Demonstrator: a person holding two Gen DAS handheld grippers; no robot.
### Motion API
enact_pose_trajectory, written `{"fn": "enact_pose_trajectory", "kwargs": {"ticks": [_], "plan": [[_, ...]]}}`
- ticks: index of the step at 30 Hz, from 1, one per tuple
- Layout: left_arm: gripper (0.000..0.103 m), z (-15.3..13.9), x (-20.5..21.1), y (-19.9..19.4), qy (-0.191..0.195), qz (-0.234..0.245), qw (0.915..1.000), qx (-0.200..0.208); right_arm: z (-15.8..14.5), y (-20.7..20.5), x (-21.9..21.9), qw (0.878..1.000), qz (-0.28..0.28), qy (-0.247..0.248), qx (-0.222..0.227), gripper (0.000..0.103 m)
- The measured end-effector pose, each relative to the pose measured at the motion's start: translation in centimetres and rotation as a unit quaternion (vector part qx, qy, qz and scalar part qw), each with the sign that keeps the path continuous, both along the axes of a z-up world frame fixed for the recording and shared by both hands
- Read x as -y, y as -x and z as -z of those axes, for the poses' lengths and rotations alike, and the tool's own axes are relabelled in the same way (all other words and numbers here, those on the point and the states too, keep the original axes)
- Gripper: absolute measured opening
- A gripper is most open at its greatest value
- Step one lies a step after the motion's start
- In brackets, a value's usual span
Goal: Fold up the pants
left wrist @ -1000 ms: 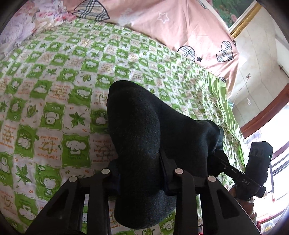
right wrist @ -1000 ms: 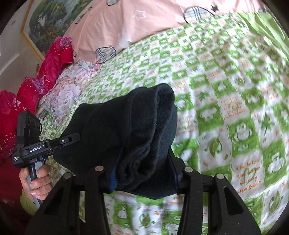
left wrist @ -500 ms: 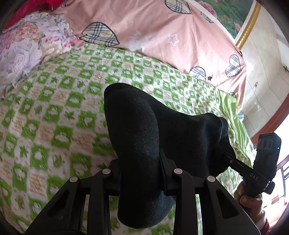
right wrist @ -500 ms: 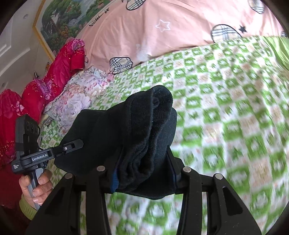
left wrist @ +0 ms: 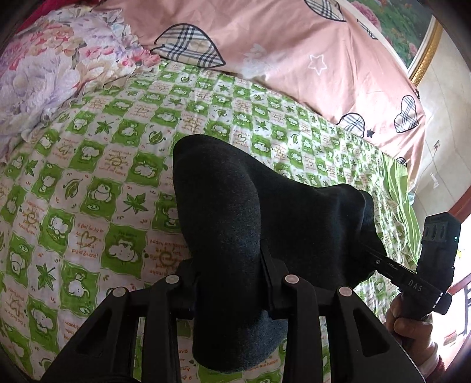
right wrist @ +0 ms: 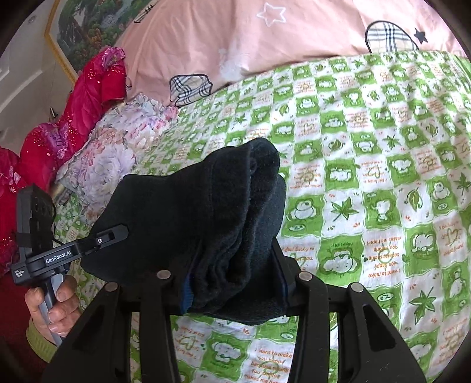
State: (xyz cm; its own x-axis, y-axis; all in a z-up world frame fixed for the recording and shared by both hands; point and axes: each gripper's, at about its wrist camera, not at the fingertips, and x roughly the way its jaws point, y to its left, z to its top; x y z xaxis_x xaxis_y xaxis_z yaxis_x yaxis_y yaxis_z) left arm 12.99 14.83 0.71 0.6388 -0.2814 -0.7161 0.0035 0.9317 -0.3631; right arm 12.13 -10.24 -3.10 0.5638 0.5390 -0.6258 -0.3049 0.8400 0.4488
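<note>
I count one pair of pants [left wrist: 235, 212], two grippers, my left [left wrist: 228, 274] and my right [right wrist: 232, 277], one green checked sheet [left wrist: 88, 182], one pink quilt [left wrist: 279, 50], one floral pillow [left wrist: 38, 76] and one framed painting [right wrist: 88, 26].

Both grippers are matte black, with ribbed finger arms fastened by round silver pins. On the left gripper [right wrist: 117, 232] white lettering reads "GenRobot.AI" above a pale grey handle. The left hand [right wrist: 48, 306] has bare skin and a yellow-green cuff. The right gripper [left wrist: 371, 254] is marked "DAS"; the right hand [left wrist: 407, 322] seems to wear a red and white cuff.
</note>
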Motion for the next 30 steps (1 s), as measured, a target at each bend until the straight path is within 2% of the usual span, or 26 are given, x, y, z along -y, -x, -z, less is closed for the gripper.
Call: {"fn": "enact_pose_trajectory", "kwargs": {"ticks": [6, 10, 13, 14, 17, 23, 30], "plan": [[0.042, 1.4, -0.3, -0.2, 0.01, -0.002, 0.9999, -0.01, 1.0, -0.4, 0.3, 1.0, 0.002, 0.006, -0.003, 0.054], [0.052, 1.9, -0.6, -0.1, 0.015, -0.009, 0.9998, -0.01, 1.3, -0.3, 0.5, 1.0, 0.002, 0.008, 0.001, 0.058], [0.059, 1.6, -0.5, 0.3, -0.001, -0.018, 0.9998, -0.006, 1.1, -0.2, 0.6, 1.0, 0.005, 0.014, 0.005, 0.061], [0.065, 1.5, -0.5, 0.5, -0.007, -0.022, 0.9997, -0.006, 1.0, -0.1, 0.6, 1.0, 0.007, 0.018, 0.008, 0.063], [0.072, 1.2, -0.5, 1.2, -0.024, -0.034, 0.9991, -0.003, 0.7, 0.4, 0.6, 0.999, 0.016, 0.039, 0.018, 0.069], [0.077, 1.0, -0.9, 2.4, -0.031, -0.052, 0.9982, -0.008, 0.1, 1.6, 1.3, 0.998, 0.03, 0.045, 0.028, 0.076], [0.08, 0.5, -0.4, 4.1, -0.057, -0.06, 0.9966, -0.004, -0.6, 3.1, 1.2, 0.996, 0.041, 0.069, 0.046, 0.078]]}}
